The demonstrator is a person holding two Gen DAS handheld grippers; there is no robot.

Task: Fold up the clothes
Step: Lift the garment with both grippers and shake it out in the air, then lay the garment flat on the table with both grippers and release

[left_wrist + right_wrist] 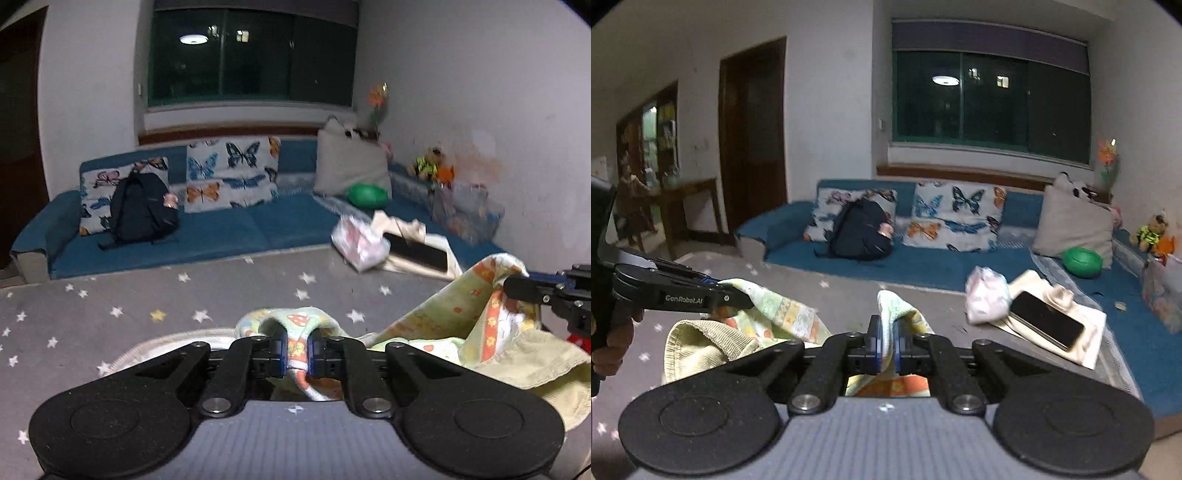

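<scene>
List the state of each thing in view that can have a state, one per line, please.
Left hand-held gripper: shut on the garment.
Right hand-held gripper: shut on the garment.
Pale green printed cotton garment: crumpled, lifted between both grippers.
Black flat phone: lying screen up, dark, on cream cloth.
Dark navy fabric backpack: leaning upright against a butterfly cushion.

Left tool [298, 349] clamped on patterned garment [443, 325] (right tool [517, 288] likewise) — starry rug [147, 295] beneath

Both wrist views face the sofa [221, 236] low, close.
</scene>
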